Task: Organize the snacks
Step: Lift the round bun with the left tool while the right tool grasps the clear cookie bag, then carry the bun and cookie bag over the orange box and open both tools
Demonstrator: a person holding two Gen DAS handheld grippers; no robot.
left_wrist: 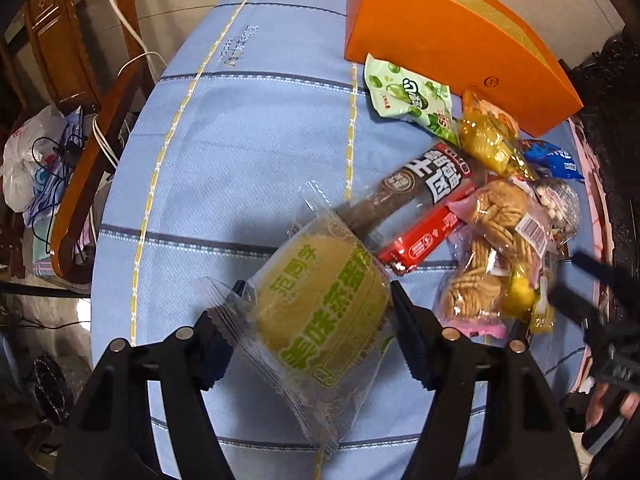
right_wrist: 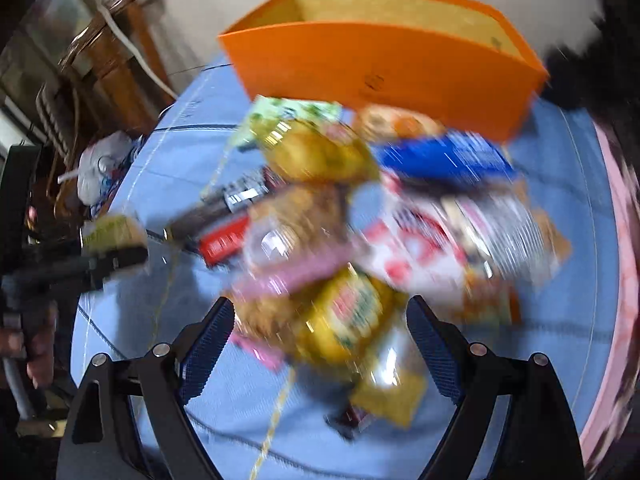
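Motion blur smears the snack pile (right_wrist: pixel 360 220) in the right wrist view.

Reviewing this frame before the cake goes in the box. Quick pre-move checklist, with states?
1. Left gripper jaws clamp the clear-wrapped yellow-green steamed cake: ok.
2. Cake lifted off the blue striped tablecloth: ok.
3. Open orange cardboard box upright, opening visible: ok.
4. Space inside the box: cannot tell, only its far inner wall shows.
5. Right gripper jaws open, nothing held, over the snack pile: ok.
6. Right view sharp enough to pick the next packet: not ok, heavy blur.
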